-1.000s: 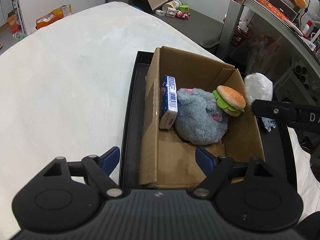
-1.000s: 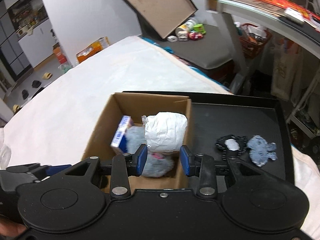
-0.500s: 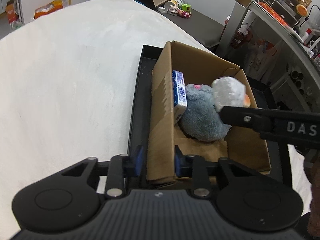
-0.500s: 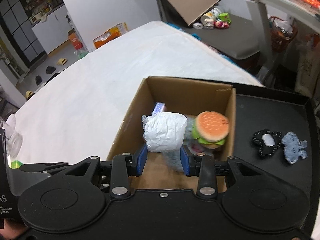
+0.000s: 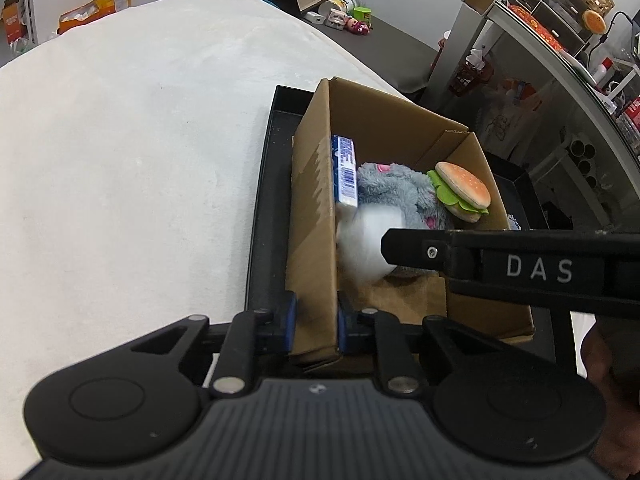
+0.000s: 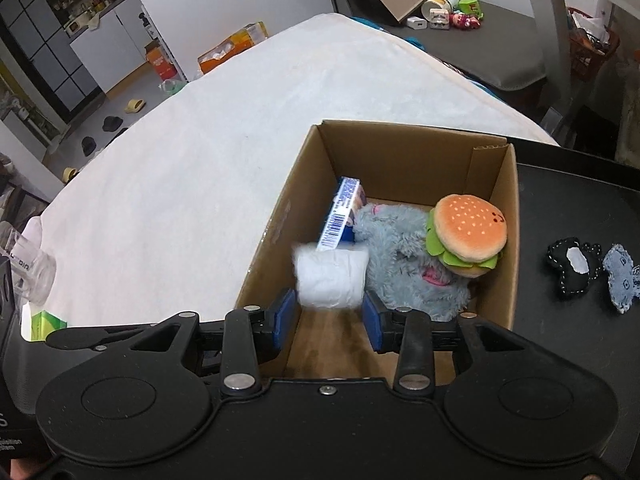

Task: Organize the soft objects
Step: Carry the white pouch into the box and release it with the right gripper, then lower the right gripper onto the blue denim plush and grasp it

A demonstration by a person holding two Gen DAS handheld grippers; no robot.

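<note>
Left tongs (image 5: 314,322) clamped on the near wall of the open brown cardboard box (image 5: 316,216), apparently steadying it on the black tray (image 5: 262,216) atop the white-covered bed (image 5: 140,140). Right tongs (image 6: 330,320) spread wide over the box's near left corner, blurred white crumpled soft bundle (image 6: 332,278) just beyond the pads, seemingly freed and dropping in. Already inside: fluffy grey plush toy (image 6: 404,248), plush hamburger (image 6: 468,232) against the right wall, blue-and-white carton (image 6: 342,216) along the left wall. Two small fabric pieces (image 6: 592,272) on the tray's right side. Box floor mostly hidden; bundle's contact with the tongs unclear.
</note>
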